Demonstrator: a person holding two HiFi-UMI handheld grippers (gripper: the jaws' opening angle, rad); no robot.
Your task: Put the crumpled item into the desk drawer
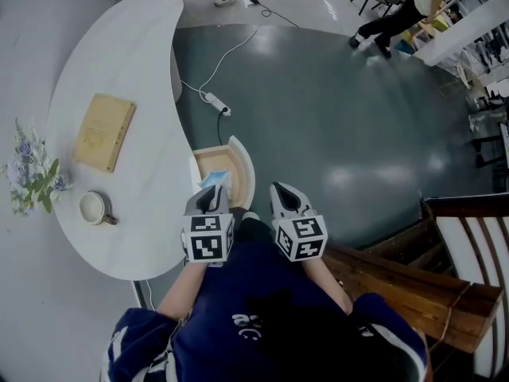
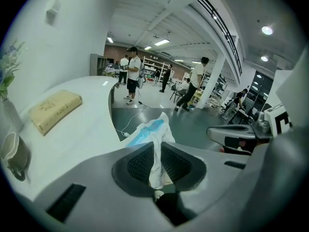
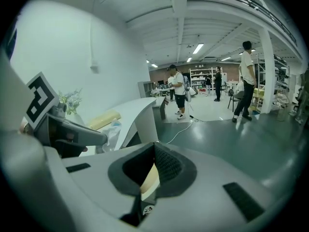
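Note:
The crumpled item (image 1: pixel 213 180) is a white and light-blue wad; in the left gripper view it (image 2: pixel 153 132) sticks up from between the pads. My left gripper (image 1: pixel 211 194) (image 2: pixel 155 152) is shut on it and holds it over the open drawer (image 1: pixel 241 162), which juts from the white desk (image 1: pixel 119 62) and shows a pale wooden inside. My right gripper (image 1: pixel 282 193) (image 3: pixel 154 149) hangs just right of the drawer's curved front, its tips together with nothing gripped. In the right gripper view the wad (image 3: pixel 110 134) shows at the left.
On the desk lie a tan book (image 1: pixel 103 131), a mug (image 1: pixel 94 208) and a vase of flowers (image 1: pixel 32 173). A power strip with cable (image 1: pixel 215 102) lies on the dark floor. A wooden bench (image 1: pixel 413 285) stands at the right. People stand far off.

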